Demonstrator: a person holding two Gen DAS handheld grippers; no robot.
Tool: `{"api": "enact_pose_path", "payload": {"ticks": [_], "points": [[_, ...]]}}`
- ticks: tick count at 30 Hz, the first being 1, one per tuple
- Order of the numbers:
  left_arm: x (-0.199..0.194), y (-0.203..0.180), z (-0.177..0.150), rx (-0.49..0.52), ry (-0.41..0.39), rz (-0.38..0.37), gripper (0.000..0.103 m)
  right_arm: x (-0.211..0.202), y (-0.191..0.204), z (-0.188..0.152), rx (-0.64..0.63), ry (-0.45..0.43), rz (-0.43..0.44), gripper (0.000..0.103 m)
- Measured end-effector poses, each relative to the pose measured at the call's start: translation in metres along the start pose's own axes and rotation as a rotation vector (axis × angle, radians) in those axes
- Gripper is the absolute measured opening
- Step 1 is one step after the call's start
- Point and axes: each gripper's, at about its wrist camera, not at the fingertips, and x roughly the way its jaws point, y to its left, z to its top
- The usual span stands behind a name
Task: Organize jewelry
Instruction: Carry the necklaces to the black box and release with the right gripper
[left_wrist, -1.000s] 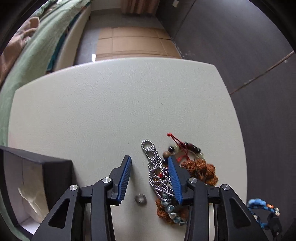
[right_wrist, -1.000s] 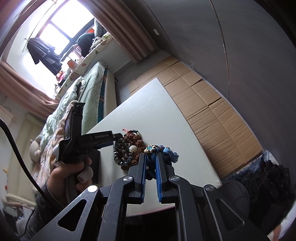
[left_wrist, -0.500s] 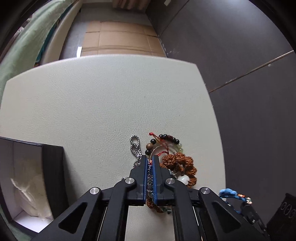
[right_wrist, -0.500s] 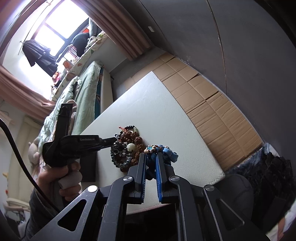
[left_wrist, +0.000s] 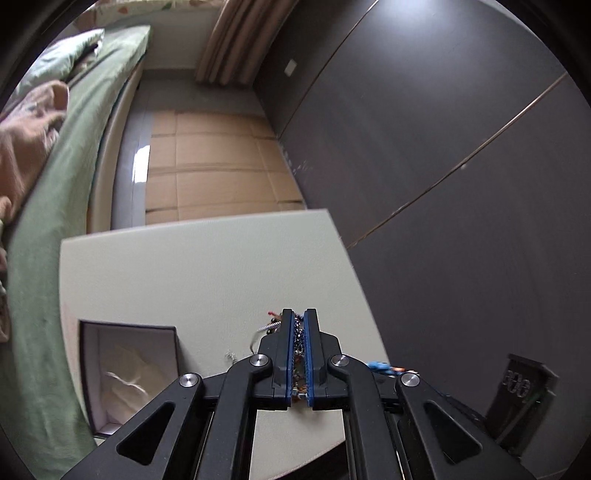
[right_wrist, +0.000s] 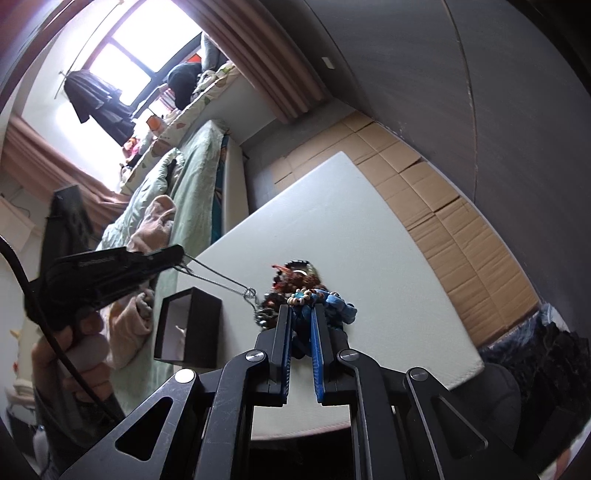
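A white table (right_wrist: 332, 229) carries a black box (right_wrist: 192, 325) and tangled jewelry (right_wrist: 295, 284).

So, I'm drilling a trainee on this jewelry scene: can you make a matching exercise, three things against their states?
Things:
1. silver chain
2. blue bead bracelet
3. black box

States:
A. standing open on the table
B. pinched in the right gripper
C. pulled taut from the pile by the left gripper

Pairs: 1-C, 2-B, 3-A

Open box (right_wrist: 192, 325) on table (right_wrist: 332, 206), jewelry pile (right_wrist: 295, 284) just right
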Motion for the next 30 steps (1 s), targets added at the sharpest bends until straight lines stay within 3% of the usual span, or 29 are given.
{"api": "enact_pose_path", "payload": {"ticks": [7,18,30], "points": [[-0.074,-0.021,0.01,0.064,-0.14,-0.048,0.004,0.006,0.024,0.005,-0.034,-0.002,0.035,0.011],[-0.155,-0.052,0.017,0.156,-0.304,-0.125,0.004,0.01,0.053,0.01,-0.08,-0.009,0.064,0.011],[-0.213,-0.044,0.023,0.178,-0.43,-0.092,0.004,0.016,0.09,0.015,-0.143,0.007,0.12,0.011]]}}
